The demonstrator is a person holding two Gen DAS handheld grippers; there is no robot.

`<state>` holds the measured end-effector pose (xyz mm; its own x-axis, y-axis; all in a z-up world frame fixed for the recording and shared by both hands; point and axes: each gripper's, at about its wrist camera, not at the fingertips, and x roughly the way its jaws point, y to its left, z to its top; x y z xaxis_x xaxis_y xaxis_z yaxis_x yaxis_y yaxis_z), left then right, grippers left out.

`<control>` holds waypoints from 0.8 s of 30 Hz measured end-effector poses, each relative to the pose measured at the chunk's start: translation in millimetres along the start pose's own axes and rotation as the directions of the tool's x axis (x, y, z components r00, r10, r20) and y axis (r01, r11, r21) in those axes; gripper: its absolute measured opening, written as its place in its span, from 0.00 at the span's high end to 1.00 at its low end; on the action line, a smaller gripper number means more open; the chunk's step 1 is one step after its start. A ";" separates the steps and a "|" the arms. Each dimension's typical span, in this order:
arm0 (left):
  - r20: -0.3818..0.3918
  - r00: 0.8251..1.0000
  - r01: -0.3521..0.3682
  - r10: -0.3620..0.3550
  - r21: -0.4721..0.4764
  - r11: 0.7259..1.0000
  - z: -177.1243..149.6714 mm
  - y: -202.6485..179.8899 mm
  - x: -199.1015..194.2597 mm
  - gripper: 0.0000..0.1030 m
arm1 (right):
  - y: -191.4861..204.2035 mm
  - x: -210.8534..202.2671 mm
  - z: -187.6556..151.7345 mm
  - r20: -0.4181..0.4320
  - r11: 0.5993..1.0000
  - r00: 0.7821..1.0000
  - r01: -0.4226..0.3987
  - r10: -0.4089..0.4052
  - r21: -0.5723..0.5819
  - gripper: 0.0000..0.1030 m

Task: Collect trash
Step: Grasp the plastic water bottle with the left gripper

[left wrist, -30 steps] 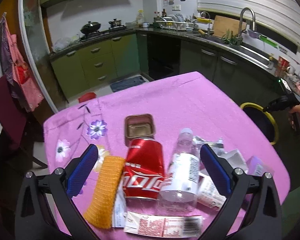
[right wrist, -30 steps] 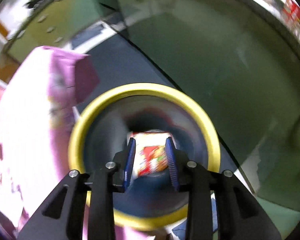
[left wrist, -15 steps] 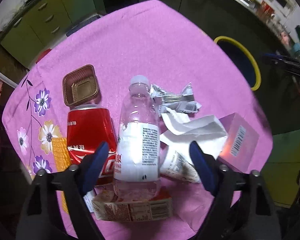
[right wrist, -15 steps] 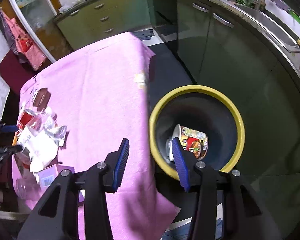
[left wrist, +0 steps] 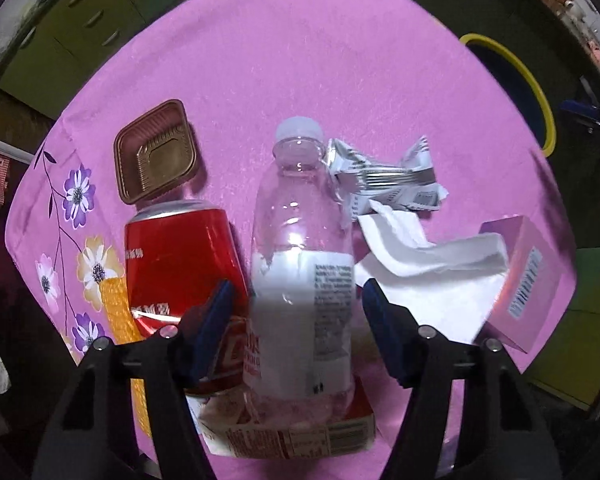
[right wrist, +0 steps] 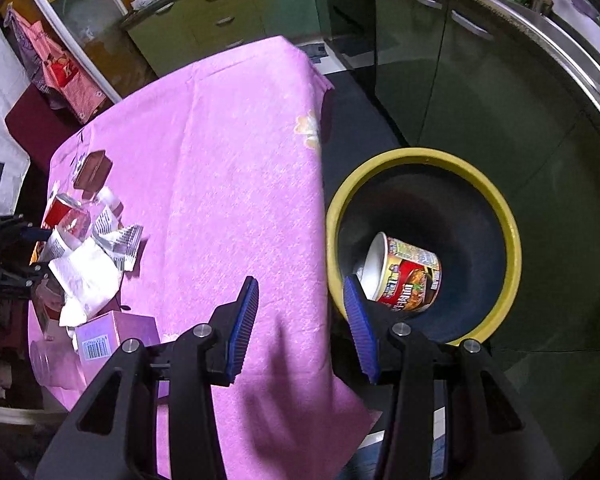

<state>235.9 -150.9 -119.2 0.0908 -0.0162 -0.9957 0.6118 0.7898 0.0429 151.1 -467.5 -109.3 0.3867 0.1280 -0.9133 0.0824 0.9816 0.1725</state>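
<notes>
The left gripper (left wrist: 296, 320) hangs low over a heap of trash on the pink flowered tablecloth (left wrist: 300, 60), its blue-padded fingers (left wrist: 214, 330) spread wide to either side of a clear plastic bottle (left wrist: 300, 256); whether the pads touch the bottle's sides cannot be told. The bottle lies with its white cap at the far end and its white label toward the near end, its base resting on a flattened printed carton (left wrist: 292, 438); just left of it lies a dented red cola can (left wrist: 180, 264), and left of the can a yellow knitted strip (left wrist: 118, 312). Beyond the can sits a small brown plastic tray (left wrist: 156, 152); right of the bottle's neck lies a crumpled silver wrapper (left wrist: 384, 178), nearer than that a white paper napkin (left wrist: 428, 272), and at the right edge of the table a pink box with a barcode (left wrist: 520, 284).

The right gripper (right wrist: 300, 320) is held above the near right corner of the table, its fingers (right wrist: 244, 324) apart with nothing between them; past its right finger the yellow-rimmed trash bin (right wrist: 512, 248) stands on the dark floor just beside the table, and an instant noodle cup (right wrist: 404, 276) lies on its side in the bottom. From this view the heap of trash shows at the left side of the tablecloth, well apart from the bin.
</notes>
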 end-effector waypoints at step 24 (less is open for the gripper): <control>0.001 1.000 -0.002 0.002 -0.003 1.000 10.1 -9.7 6.0 0.50 | 2.1 12.5 -6.3 -0.017 1.000 0.999 -0.029 0.029 -0.009 0.57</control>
<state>238.4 -164.9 -124.8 0.0924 -0.0155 -0.9956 0.6096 0.7915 0.0443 150.3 -462.9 -122.7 0.3732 0.1590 -0.9140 0.0628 0.9786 0.1959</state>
